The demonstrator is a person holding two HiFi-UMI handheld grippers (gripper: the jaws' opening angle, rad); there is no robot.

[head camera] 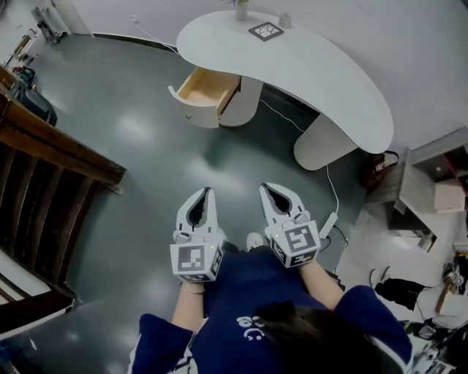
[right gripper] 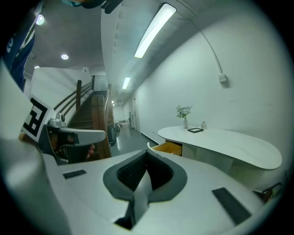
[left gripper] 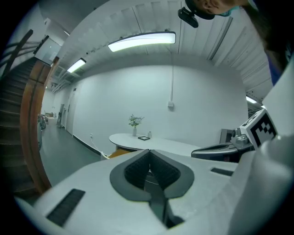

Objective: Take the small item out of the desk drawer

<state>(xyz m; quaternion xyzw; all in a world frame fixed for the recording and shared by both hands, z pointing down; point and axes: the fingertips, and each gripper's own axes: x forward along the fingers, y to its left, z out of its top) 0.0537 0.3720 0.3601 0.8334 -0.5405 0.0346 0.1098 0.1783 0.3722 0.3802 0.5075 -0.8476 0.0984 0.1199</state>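
Still-standing and well back from the desk, the person holds both grippers out over the grey floor, side by side and slightly apart. The left gripper has its jaws brought together, tips meeting with nothing between them, as the left gripper view confirms. The right gripper is likewise closed and empty, its dark pads pressed tip to tip. Both point toward the white curved desk, whose drawer stands pulled open at the left end, its pale wooden inside showing. The small item cannot be made out in the drawer from this far away. On the desktop stand a vase with a sprig, a small jar and a flat square frame. A dark wooden staircase rises at the left, and a white cable trails over the floor beside the desk's right leg.
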